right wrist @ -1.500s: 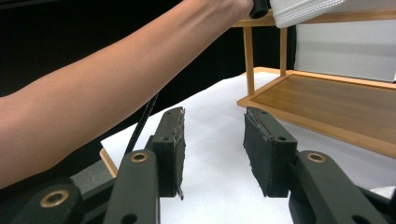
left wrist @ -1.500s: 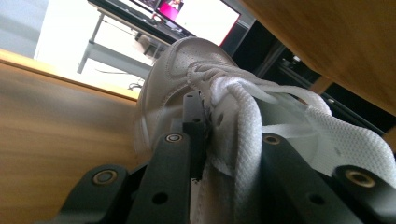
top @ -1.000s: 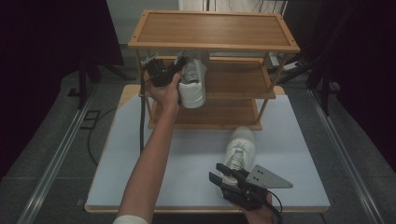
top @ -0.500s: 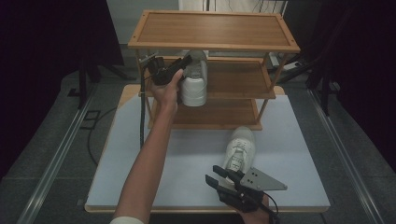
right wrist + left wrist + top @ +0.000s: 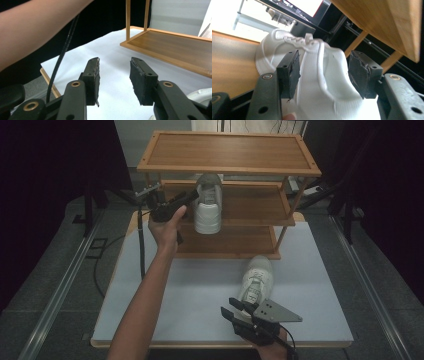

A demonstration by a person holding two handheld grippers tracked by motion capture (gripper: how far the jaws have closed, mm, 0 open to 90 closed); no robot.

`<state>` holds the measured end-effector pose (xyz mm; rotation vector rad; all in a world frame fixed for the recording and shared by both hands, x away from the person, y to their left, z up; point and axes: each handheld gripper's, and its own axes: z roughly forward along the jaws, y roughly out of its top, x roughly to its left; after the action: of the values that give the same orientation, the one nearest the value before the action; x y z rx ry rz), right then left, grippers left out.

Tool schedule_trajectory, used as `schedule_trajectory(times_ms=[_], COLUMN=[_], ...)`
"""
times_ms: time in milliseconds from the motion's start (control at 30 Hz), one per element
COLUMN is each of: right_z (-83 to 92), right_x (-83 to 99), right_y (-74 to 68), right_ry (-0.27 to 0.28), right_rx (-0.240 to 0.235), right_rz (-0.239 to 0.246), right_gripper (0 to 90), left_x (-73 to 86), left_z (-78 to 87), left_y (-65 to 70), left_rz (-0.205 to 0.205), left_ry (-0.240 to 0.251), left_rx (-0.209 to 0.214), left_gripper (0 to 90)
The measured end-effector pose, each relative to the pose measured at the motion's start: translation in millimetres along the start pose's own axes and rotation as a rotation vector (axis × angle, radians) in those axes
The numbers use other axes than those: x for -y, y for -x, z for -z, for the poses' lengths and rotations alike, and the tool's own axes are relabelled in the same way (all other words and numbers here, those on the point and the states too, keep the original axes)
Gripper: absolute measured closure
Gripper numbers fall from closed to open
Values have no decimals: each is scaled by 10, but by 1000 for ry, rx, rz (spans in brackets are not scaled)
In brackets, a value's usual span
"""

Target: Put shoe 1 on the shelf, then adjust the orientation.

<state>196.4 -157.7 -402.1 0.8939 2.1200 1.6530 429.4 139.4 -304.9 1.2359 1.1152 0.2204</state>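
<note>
Left gripper [image 5: 192, 196] has just been opening: jaws apart, white knit sneaker [image 5: 322, 75] between the pads, no contact. That white knit sneaker [image 5: 207, 205] sits on the middle shelf of the three-tier bamboo shoe rack [image 5: 230, 170], long axis front-to-back. Second white sneaker [image 5: 257, 279] lies on the white table [image 5: 150, 295], just ahead of the right gripper [image 5: 113, 78], jaws apart, empty; right hand nearer. Count: two sneakers, two grippers, one rack.

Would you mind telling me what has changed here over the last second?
The left claw has just been opening, letting go of the shoe on the middle shelf, and has drawn back leftward; the heel is between its pads, untouched. The right claw, open, and the shoe on the table stayed put.
</note>
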Motion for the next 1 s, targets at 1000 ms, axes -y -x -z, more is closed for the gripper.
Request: schedule_trajectory(times_ms=[1000], right_z=[-65], right_x=[445], right_y=[-95], right_ry=[-187], right_rx=[288], right_rz=[182], right_gripper=[889], left_x=[614], left_z=[831], left_y=[-2], left_rz=[-79], left_ry=[-95], left_rx=[79], left_gripper=[383])
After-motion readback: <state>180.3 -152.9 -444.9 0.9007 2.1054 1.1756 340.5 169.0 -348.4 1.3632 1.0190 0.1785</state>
